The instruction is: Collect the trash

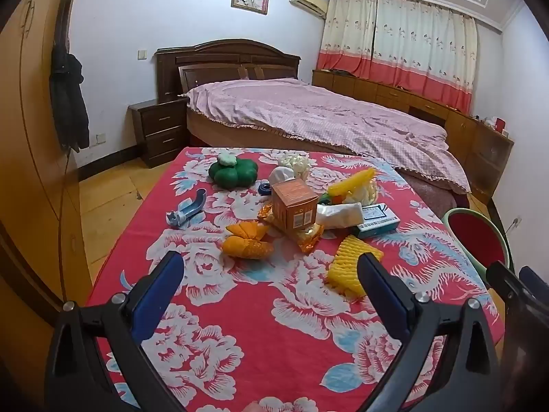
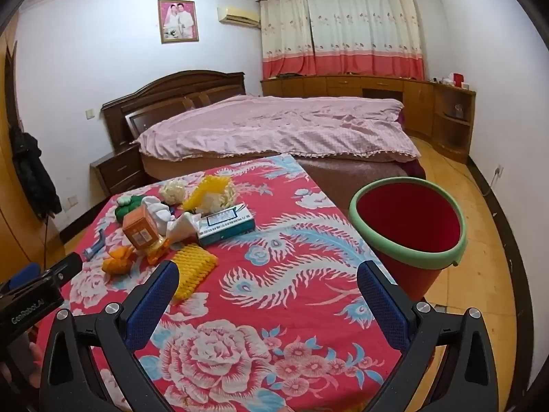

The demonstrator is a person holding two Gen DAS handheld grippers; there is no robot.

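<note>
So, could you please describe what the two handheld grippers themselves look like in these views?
Both look alike. The left gripper and right gripper each have a black plastic frame with triangular cut-outs and round silver bolts. Their fingers carry textured dark blue pads. In the right wrist view, the left gripper's black body bears white lettering, too small to read surely. No cables or sleeves show.

Bare flowered cloth is lying open across the near half of the counter (image 1: 274, 326), while a clutter around the orange box (image 1: 294, 207) is crowding its far middle, the yellow foam net (image 1: 350, 267) is sitting nearest, and the red bucket (image 2: 408, 226) is standing just off the right edge.
</note>
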